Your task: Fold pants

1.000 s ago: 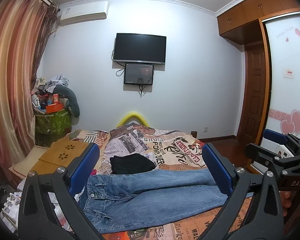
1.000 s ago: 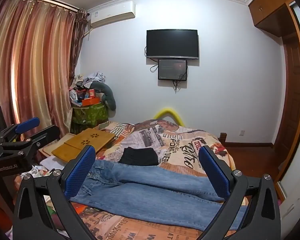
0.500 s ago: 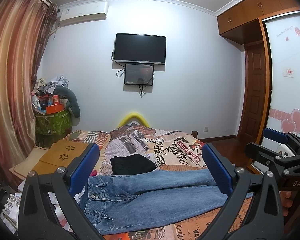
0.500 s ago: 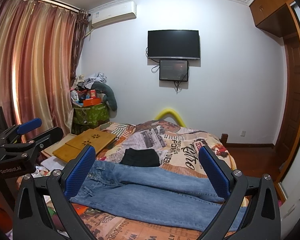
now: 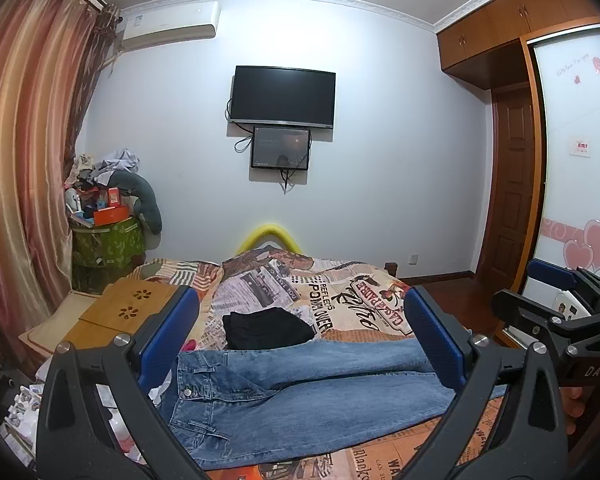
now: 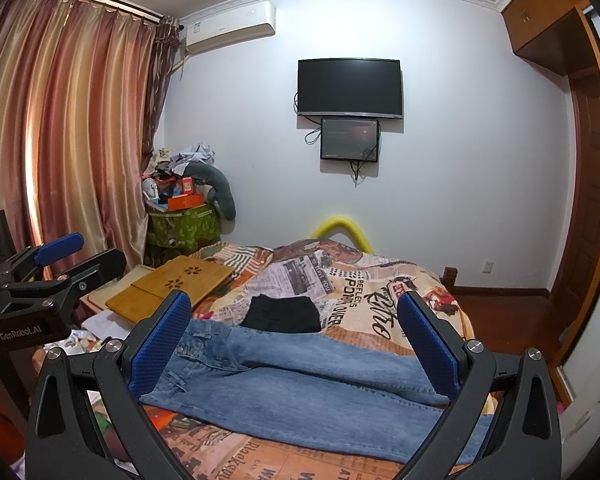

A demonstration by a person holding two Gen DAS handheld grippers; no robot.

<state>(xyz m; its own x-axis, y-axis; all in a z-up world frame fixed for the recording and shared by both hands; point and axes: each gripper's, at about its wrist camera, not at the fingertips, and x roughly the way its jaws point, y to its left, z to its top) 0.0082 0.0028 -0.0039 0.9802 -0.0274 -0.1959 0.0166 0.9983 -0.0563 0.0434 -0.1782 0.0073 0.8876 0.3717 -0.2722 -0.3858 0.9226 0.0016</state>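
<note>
Where spread flat across the bed (image 5: 352, 308), blue jeans (image 5: 300, 384): faded denim, waistband to the left, legs running right, lying one beside the other. Beyond both grippers, touched by neither. Left gripper (image 5: 300, 344) wide apart, empty; right gripper (image 6: 296, 340) likewise spread, holding nothing.

Pants (image 5: 300, 392): faded blue denim is shown.
Bedspread (image 5: 340, 300): a newspaper print in cream, black and orange is seen.
Folded garment (image 5: 266, 326): black.
Curtain (image 6: 60, 140): striped in pink and gold.
Gripper pads (image 6: 160, 344): blue, on black frames.
</note>
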